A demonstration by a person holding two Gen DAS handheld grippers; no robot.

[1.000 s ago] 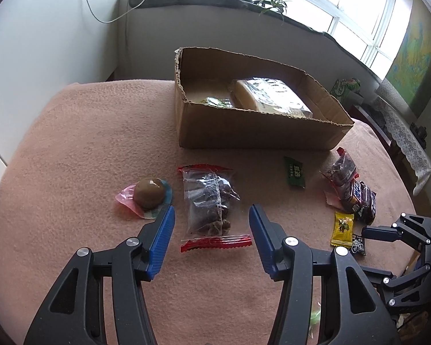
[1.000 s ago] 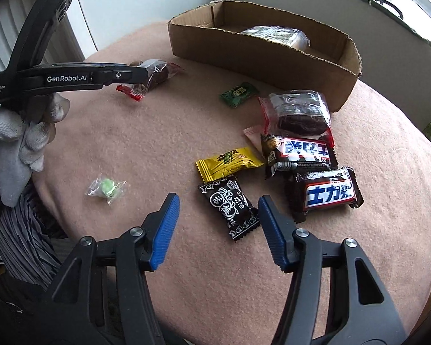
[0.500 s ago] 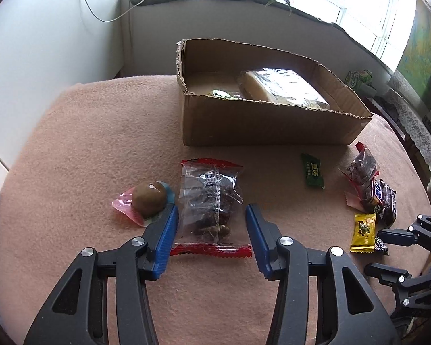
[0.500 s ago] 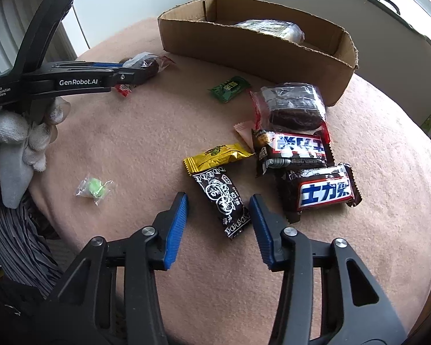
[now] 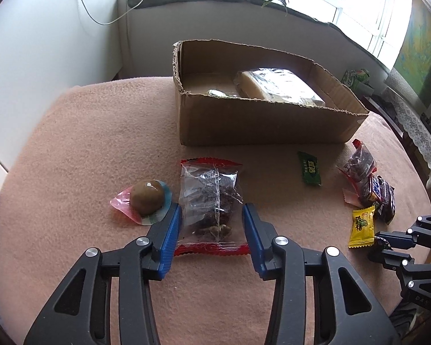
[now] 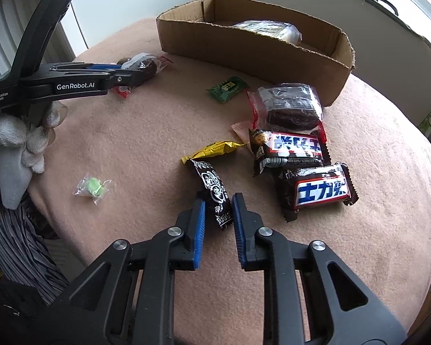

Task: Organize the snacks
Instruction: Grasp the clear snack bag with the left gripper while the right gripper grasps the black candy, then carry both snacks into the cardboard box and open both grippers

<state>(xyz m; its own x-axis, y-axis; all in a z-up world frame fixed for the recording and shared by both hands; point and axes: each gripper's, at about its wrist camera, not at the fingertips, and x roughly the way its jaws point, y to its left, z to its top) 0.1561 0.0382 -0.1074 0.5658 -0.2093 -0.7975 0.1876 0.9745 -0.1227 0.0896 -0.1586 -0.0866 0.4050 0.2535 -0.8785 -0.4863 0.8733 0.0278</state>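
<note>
My left gripper [image 5: 212, 215] is open, its blue pads on either side of a clear red-edged bag of dark snacks [image 5: 211, 201] lying on the pink blanket. A wrapped brown egg [image 5: 146, 200] lies just to its left. My right gripper [image 6: 218, 204] has closed around the near end of a black patterned candy [image 6: 215, 189]; its pads touch the wrapper's sides. The cardboard box [image 5: 261, 126] stands behind and holds a large clear-wrapped cake [image 5: 278, 86]. The box also shows in the right wrist view [image 6: 244, 43].
A yellow candy [image 6: 215, 149], two Snickers bars [image 6: 319, 191], a dark cake bag [image 6: 290, 106], a green candy [image 6: 228, 87] and a small green sweet [image 6: 93, 187] lie on the blanket. The table's edge drops off at the left. Plants stand on the sill behind.
Both grippers moved forward and down over their snacks. The left jaws narrowed around the clear bag. The right jaws closed onto the black candy.
</note>
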